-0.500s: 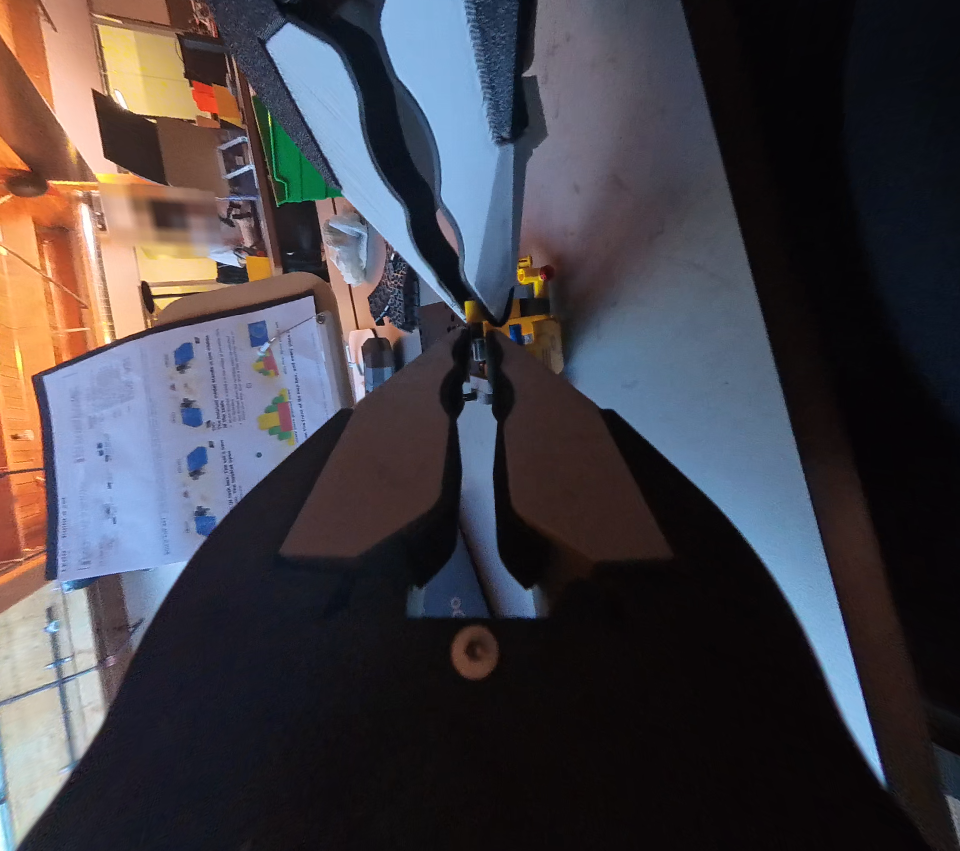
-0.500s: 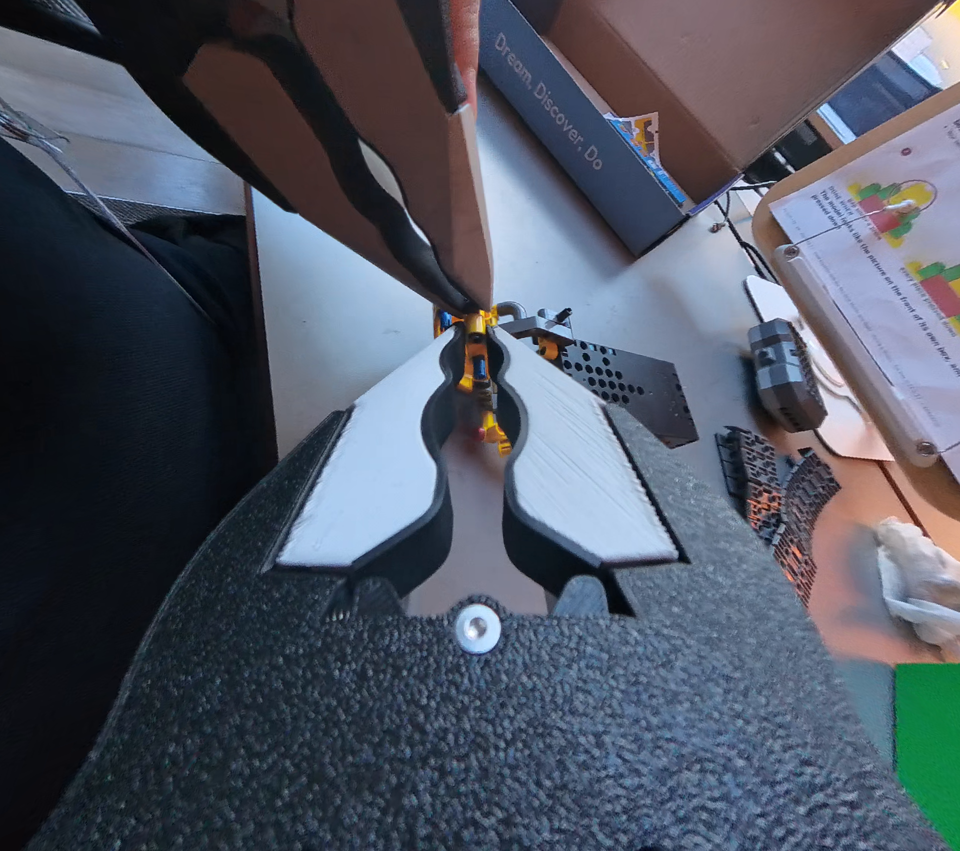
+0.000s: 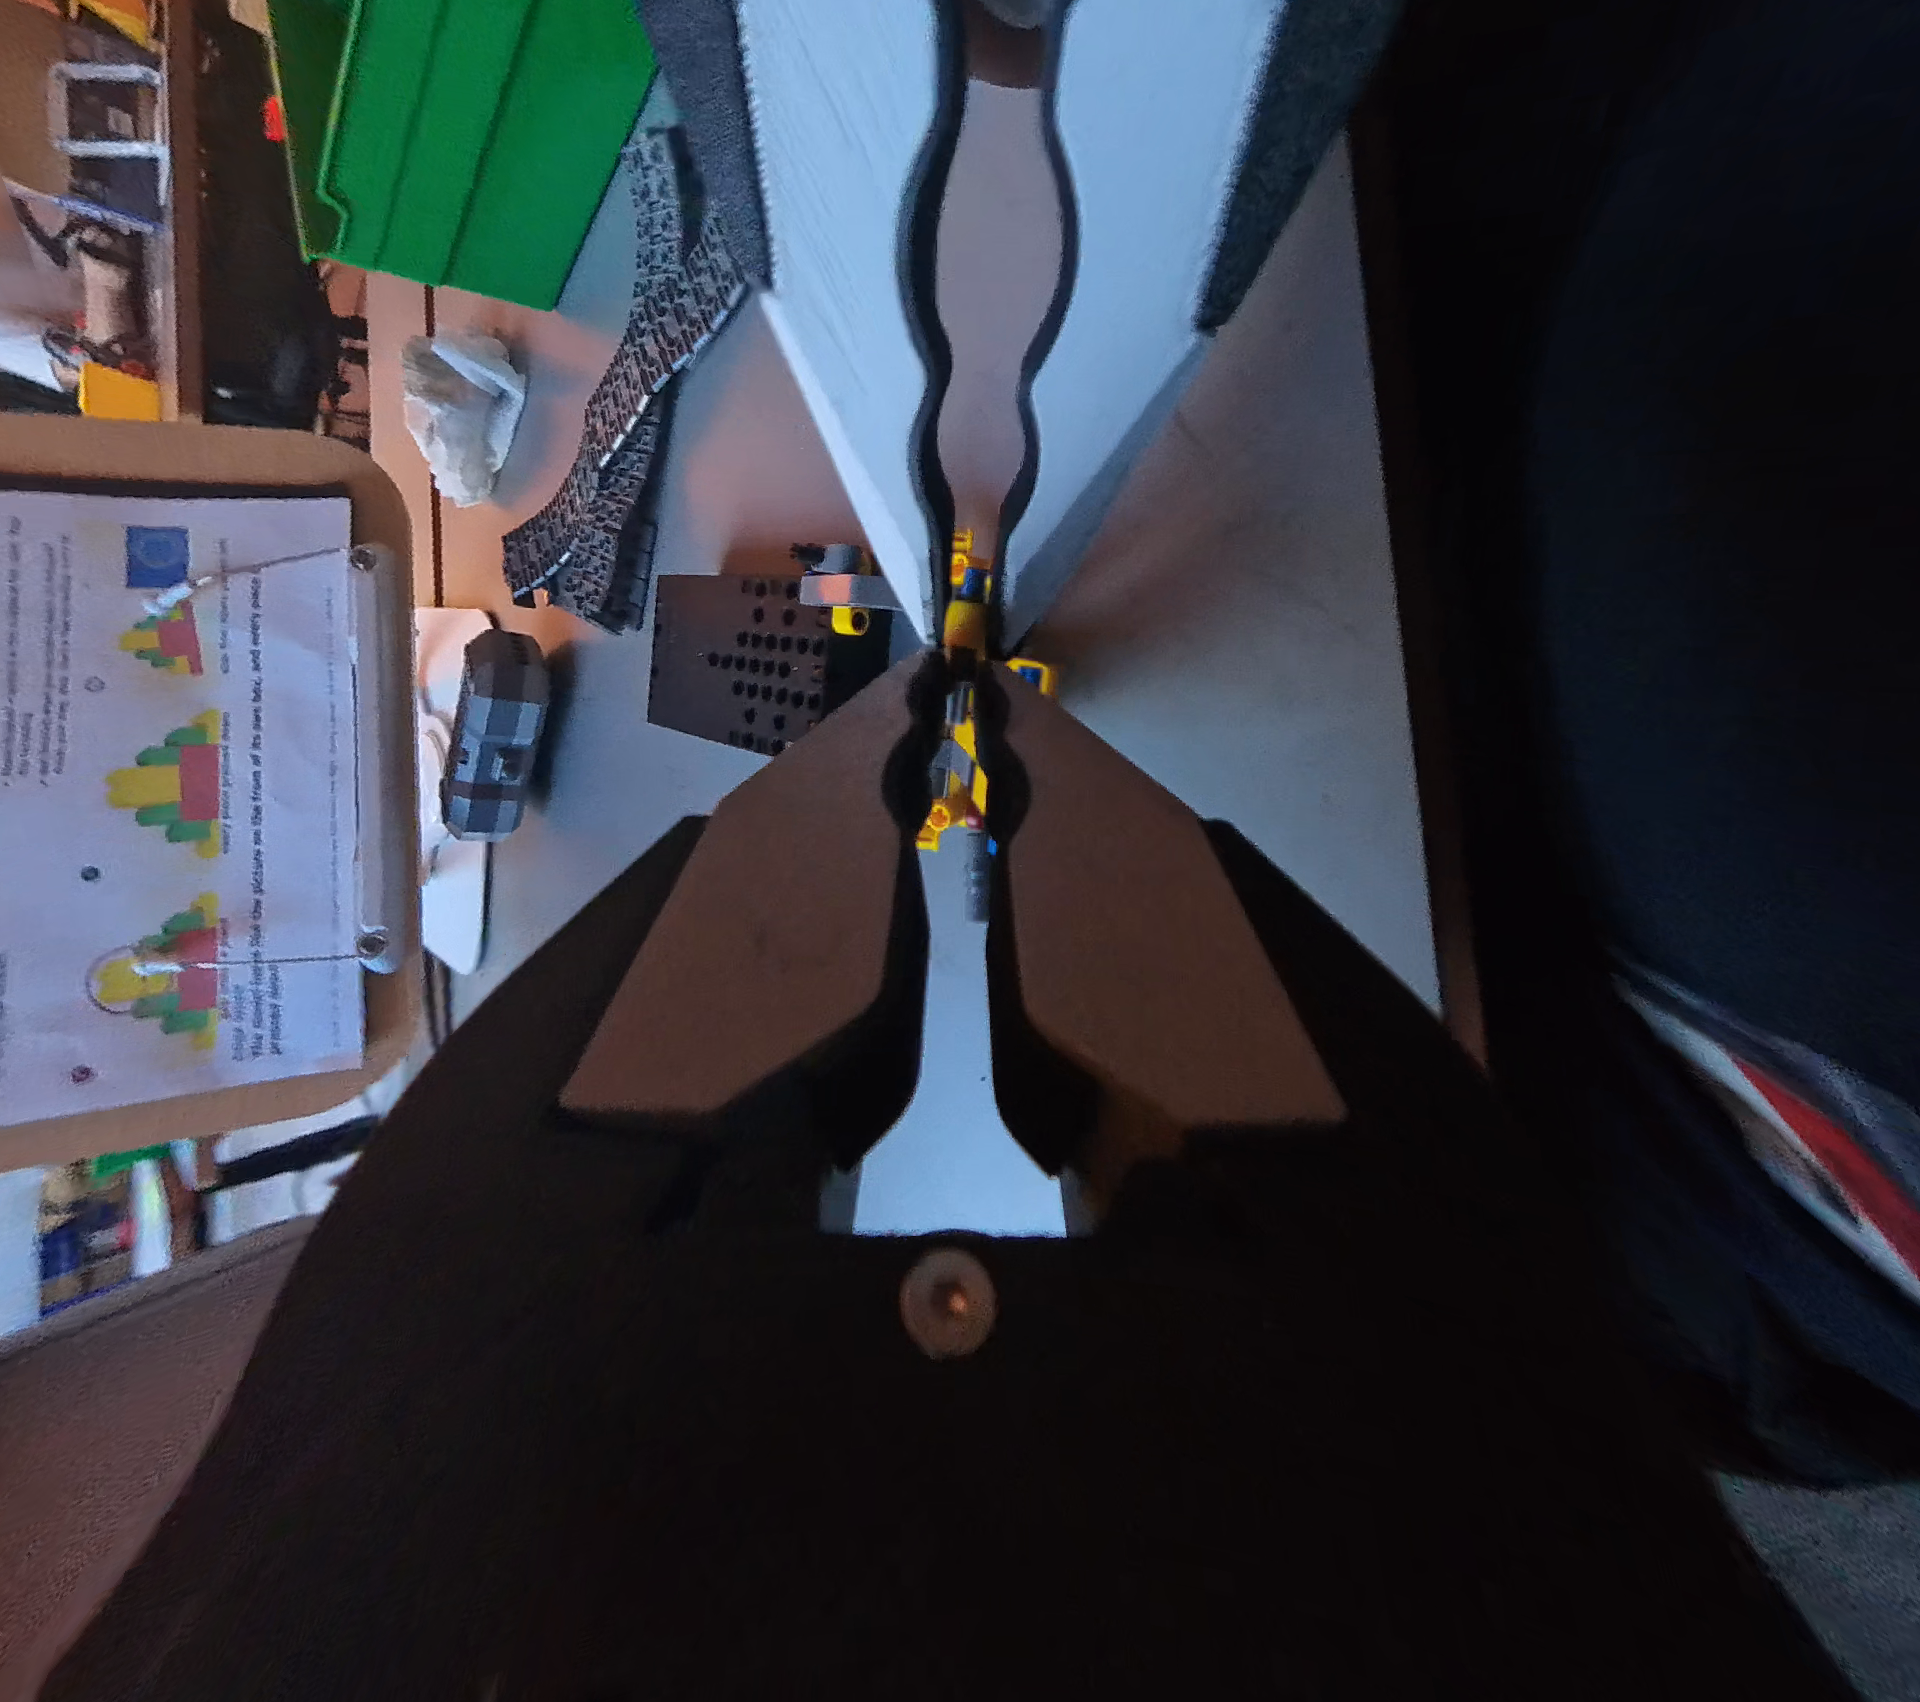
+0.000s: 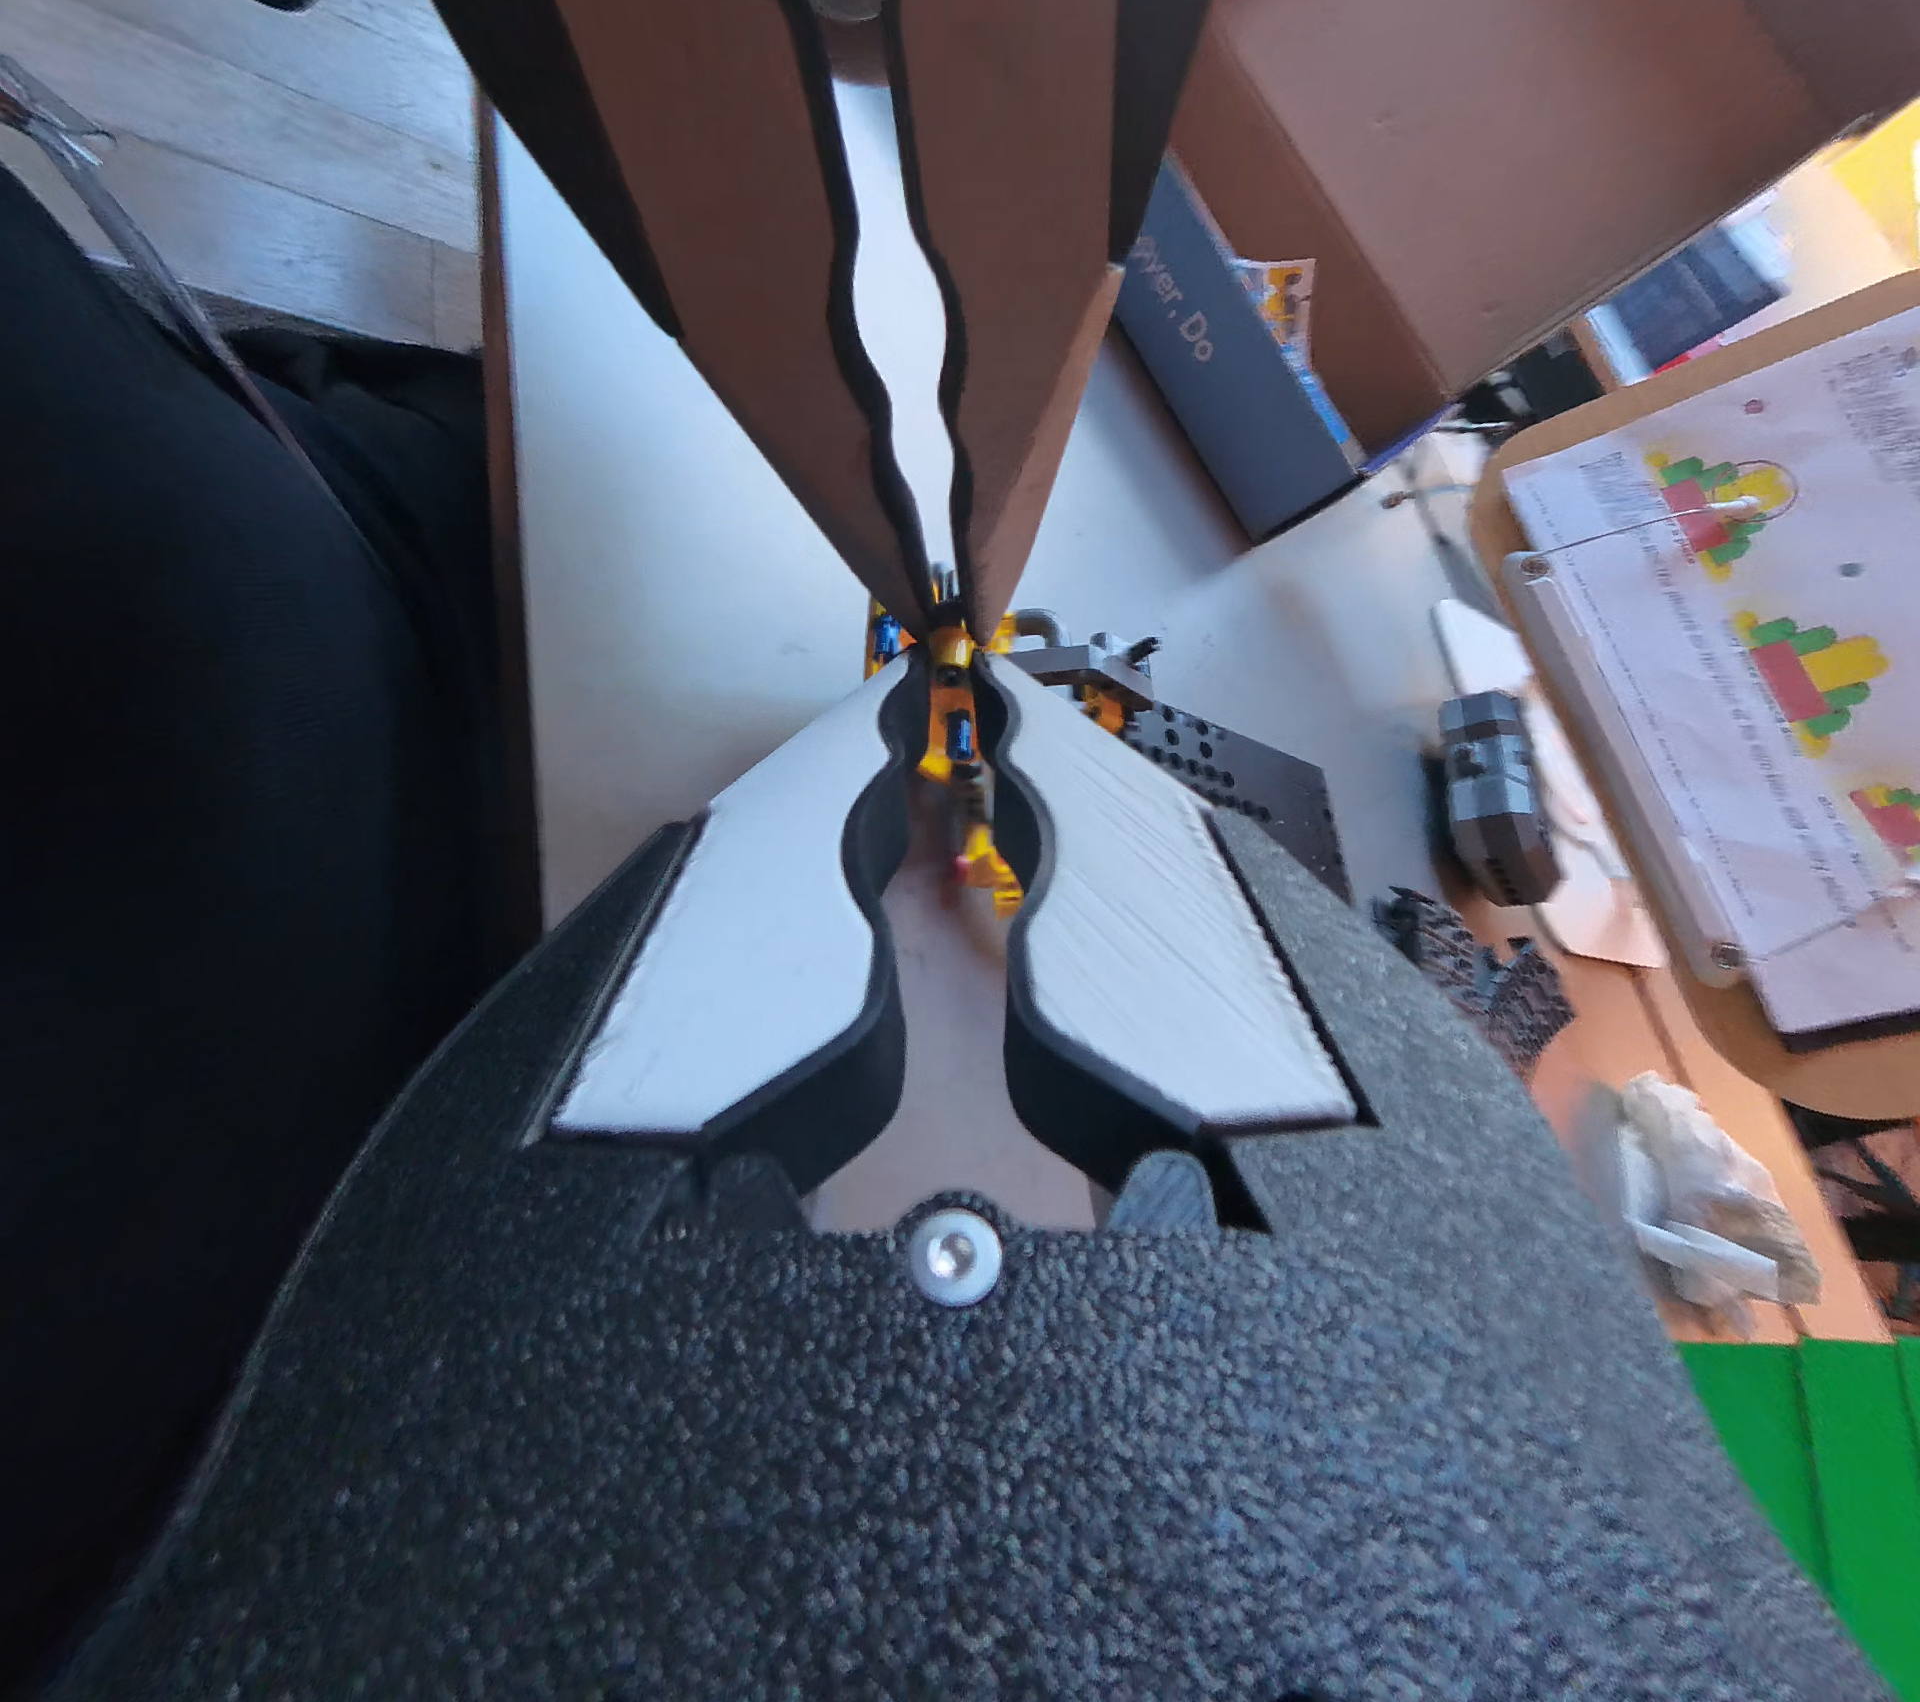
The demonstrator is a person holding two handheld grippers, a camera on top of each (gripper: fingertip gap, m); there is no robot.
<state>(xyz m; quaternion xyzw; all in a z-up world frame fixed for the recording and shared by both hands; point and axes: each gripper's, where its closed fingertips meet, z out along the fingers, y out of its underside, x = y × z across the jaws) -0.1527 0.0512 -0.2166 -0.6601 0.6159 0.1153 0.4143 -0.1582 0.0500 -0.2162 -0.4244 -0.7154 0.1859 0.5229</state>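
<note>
Yellow plastic is showing between both sets of fingers: a small yellow brick assembly (image 3: 961, 748), with blue and grey bits, is sitting at the meeting point of the two tools, just above the pale table (image 3: 1247, 717). The left gripper (image 3: 958, 696), with brown fingers, is pinching the assembly from one end, its jaws pressed nearly together on the plastic. The right gripper (image 4: 951, 665), with white fingers, is gripping the same assembly from the opposite end, its jaws likewise narrowed onto it.

The tools are pointing tip to tip, almost in one line, and the assembly's long axis is running along that line, so each gripper is holding one end and neither is nearer than the other. Whether the piece is touching the table I cannot tell.

Taking the assembly as landmark: a black perforated plate (image 3: 748, 676) is lying just beside it, with a grey bracket piece (image 3: 847, 587) touching the plate's near edge. Farther off on that side are sitting a grey striped block (image 3: 494, 748), a black tread strip (image 3: 634, 405), a crumpled tissue (image 3: 462, 405), a green bin (image 3: 468, 31) and a printed sheet on a board (image 3: 177, 790). A cardboard box (image 4: 1507, 73) is standing behind.
</note>
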